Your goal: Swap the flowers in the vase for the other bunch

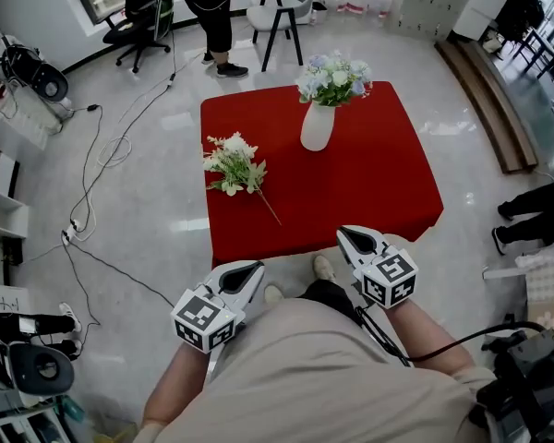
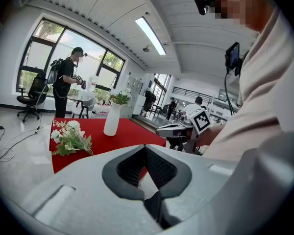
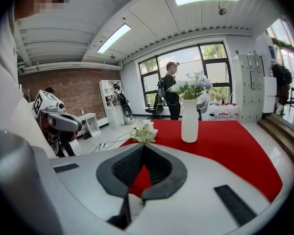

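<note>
Inside the vase (image 1: 318, 125), stems of the flowers (image 1: 333, 78) are hidden.

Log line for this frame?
swap: not started | left gripper: shut, empty | right gripper: shut, empty | vase: holds blue bouquet | white bunch: on table

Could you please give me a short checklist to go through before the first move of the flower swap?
1. Vase upright on the red cloth: ok.
2. Flowers to be removed sit in the vase, tops free to grasp: ok.
3. Replacement bunch lies flat on the cloth, left of the vase and apart from it: ok.
4. Left gripper empty: ok. Its jaws are together, so not ready to grasp: not ok.
5. Right gripper empty: ok. Jaws together too: not ok.
6. Grippers at the flowers: not ok. Both are held at the table's near edge, short of either bunch.
</note>
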`<act>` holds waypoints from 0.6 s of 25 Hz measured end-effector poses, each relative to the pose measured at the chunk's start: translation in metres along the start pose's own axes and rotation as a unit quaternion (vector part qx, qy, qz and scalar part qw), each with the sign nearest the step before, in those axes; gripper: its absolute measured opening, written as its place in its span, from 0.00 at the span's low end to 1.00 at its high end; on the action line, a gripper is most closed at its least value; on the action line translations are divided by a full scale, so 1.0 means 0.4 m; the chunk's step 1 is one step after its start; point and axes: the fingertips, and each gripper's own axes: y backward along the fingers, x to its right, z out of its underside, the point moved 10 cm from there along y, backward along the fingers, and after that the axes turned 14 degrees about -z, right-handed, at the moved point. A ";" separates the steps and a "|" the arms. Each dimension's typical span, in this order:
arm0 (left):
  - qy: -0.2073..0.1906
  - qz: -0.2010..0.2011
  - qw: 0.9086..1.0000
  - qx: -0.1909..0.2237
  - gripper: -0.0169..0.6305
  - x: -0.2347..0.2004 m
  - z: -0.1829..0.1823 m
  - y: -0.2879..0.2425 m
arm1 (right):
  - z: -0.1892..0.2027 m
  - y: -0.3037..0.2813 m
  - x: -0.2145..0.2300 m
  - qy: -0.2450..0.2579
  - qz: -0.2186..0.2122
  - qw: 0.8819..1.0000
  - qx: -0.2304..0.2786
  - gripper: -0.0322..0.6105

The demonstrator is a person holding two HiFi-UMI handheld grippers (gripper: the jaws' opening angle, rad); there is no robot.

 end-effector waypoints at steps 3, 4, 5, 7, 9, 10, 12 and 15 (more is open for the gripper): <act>0.003 -0.002 1.000 0.002 0.04 -0.002 0.002 0.005 | -0.005 -0.009 -0.006 0.005 -0.004 1.000 -0.003 0.07; 0.004 -0.003 1.000 0.002 0.04 -0.002 0.002 0.007 | -0.008 -0.011 -0.008 0.008 -0.005 1.000 -0.004 0.07; 0.005 -0.004 1.000 0.003 0.04 -0.002 0.002 0.009 | -0.010 -0.013 -0.008 0.010 -0.006 1.000 -0.005 0.07; 0.006 -0.006 1.000 0.003 0.04 -0.004 0.005 0.010 | -0.013 -0.019 -0.008 0.013 -0.010 1.000 -0.007 0.07; 0.007 -0.007 1.000 0.003 0.04 -0.006 0.009 0.009 | -0.012 -0.025 -0.008 0.016 -0.013 1.000 -0.010 0.07; 0.008 -0.008 1.000 0.002 0.04 -0.006 0.011 0.010 | -0.012 -0.028 -0.009 0.016 -0.014 1.000 -0.011 0.07; 0.010 -0.009 1.000 0.001 0.04 -0.007 0.013 0.011 | -0.012 -0.033 -0.011 0.016 -0.015 1.000 -0.011 0.07; 0.011 -0.009 1.000 -0.001 0.04 -0.008 0.017 0.010 | -0.011 -0.037 -0.010 0.017 -0.017 1.000 -0.011 0.07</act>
